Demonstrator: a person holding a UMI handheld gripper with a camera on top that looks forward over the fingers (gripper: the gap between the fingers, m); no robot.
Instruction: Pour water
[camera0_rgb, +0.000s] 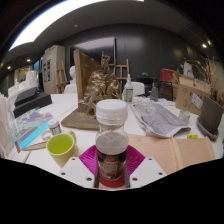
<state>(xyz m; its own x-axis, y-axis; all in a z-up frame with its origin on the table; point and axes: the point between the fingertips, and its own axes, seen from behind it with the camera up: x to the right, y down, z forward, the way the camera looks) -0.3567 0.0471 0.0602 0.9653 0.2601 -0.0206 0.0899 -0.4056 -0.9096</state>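
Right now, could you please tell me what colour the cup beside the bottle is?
Yellow-green; the cup shows best in the gripper view, beside the bottle.

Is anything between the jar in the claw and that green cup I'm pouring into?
Nothing visible. The jar sits between the claw fingers, and the green cup stands beside it on bare table.
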